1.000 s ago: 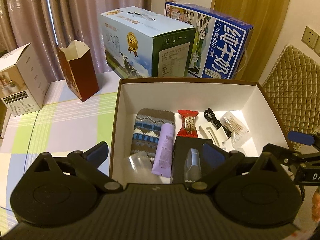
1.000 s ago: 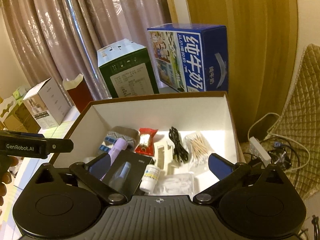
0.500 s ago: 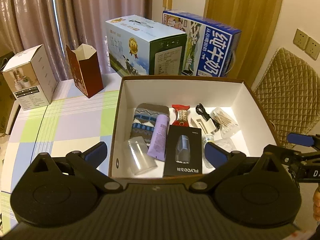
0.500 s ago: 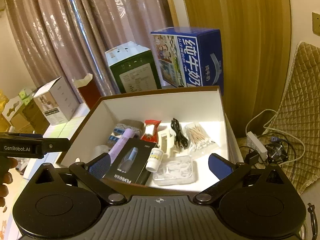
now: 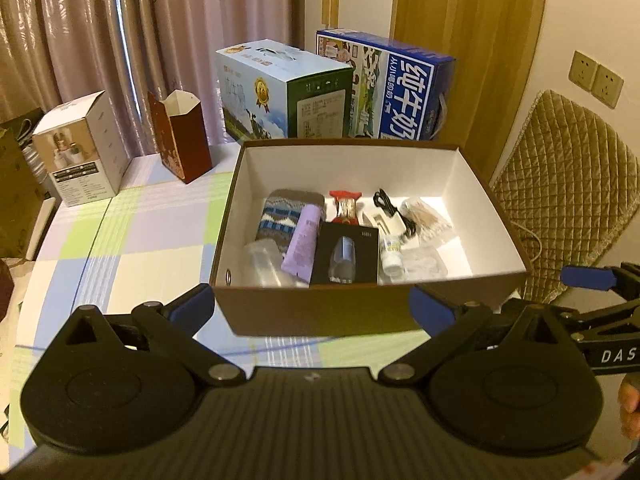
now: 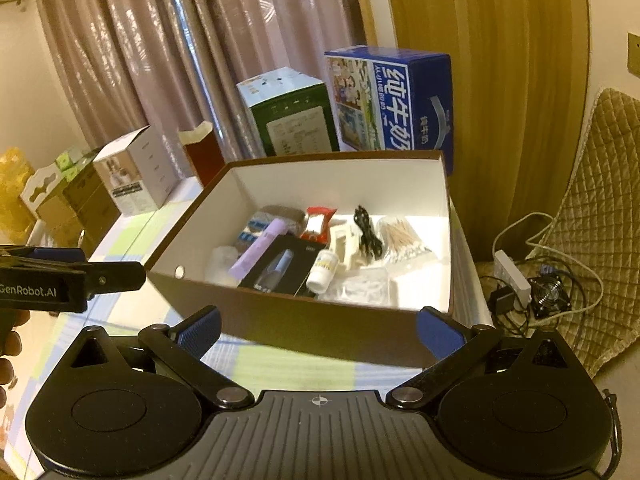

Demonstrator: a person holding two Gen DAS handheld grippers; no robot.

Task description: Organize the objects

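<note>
I have both tools spread wide and carrying nothing: the left gripper (image 5: 310, 308) and right gripper (image 6: 318, 330) hang in front of the brown box (image 5: 320, 312), short of its near wall. The small things all lie inside, packed side by side along the floor, which I take as sorting largely done: a knit pouch (image 5: 290, 210), a lilac tube (image 5: 303, 242), a black carton (image 5: 347, 254), a white bottle (image 6: 323, 272) and cotton swabs (image 6: 402, 240). The clear plastic pieces beside them are hard to identify, possibly a cup.
</note>
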